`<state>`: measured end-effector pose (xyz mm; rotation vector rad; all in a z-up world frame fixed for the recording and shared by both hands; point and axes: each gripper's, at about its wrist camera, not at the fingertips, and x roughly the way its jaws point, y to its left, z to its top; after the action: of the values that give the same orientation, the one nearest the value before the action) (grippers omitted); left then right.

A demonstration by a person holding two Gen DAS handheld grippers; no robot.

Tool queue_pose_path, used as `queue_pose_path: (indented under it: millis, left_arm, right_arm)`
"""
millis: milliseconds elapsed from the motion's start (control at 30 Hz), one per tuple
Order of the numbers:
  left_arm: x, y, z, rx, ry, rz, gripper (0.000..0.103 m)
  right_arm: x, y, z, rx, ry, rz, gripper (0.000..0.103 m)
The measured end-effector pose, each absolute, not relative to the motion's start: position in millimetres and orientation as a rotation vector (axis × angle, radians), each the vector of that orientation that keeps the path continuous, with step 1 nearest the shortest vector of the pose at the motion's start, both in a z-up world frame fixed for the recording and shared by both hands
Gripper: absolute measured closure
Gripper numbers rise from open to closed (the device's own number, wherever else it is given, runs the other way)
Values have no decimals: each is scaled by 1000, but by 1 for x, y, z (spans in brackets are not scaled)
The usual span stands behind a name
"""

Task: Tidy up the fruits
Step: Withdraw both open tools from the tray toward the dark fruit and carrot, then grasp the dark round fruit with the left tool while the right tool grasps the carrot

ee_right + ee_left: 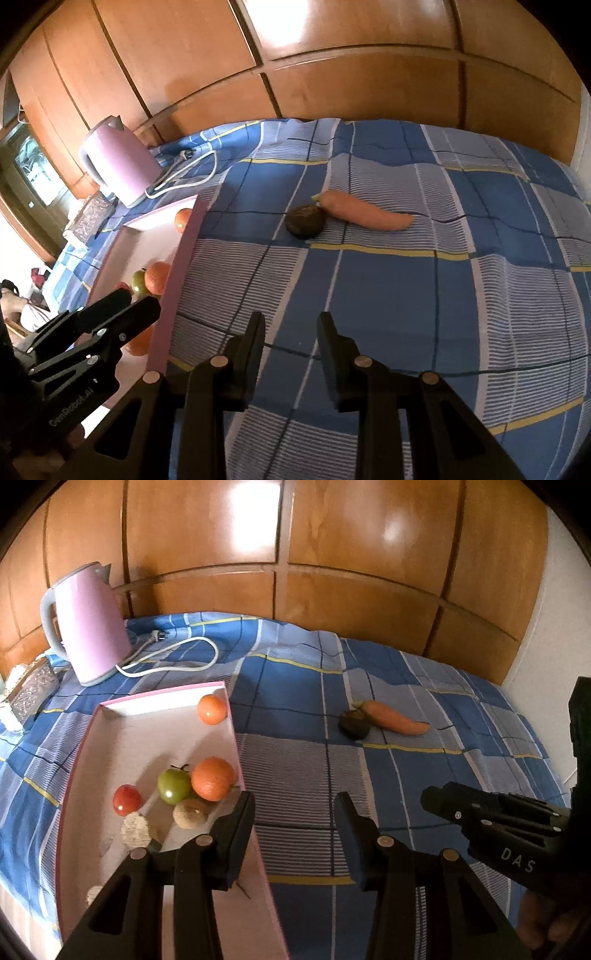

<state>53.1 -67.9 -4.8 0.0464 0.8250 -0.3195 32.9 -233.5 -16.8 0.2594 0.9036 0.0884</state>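
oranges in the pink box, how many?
2 for certain: one orange in the box's far corner, one orange beside the green tomato. The right wrist view shows an orange shape behind the left gripper; possibly another.

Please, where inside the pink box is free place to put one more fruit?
The pink box is bare in its middle, between the far orange and the near cluster around the green tomato. The near end is crowded.

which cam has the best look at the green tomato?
Left wrist. The green tomato sits fully visible in the pink tray, beside an orange. In the right wrist view the tray wall and left gripper hide most of it.
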Motion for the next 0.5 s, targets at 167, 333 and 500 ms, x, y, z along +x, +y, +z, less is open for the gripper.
queue_pose_path:
  millis: [167, 333, 500]
  left_arm:
    - [55, -77, -11, 62, 839, -335, 58]
    - [58, -86, -17, 72, 854, -345, 58]
    - [62, -92, -22, 73, 869, -352, 58]
  right_arm:
    - [35, -244, -22, 269, 915, 66, 74]
    - [37, -255, -25, 279, 921, 44, 74]
    - [43, -262, -28, 272, 923, 28, 74]
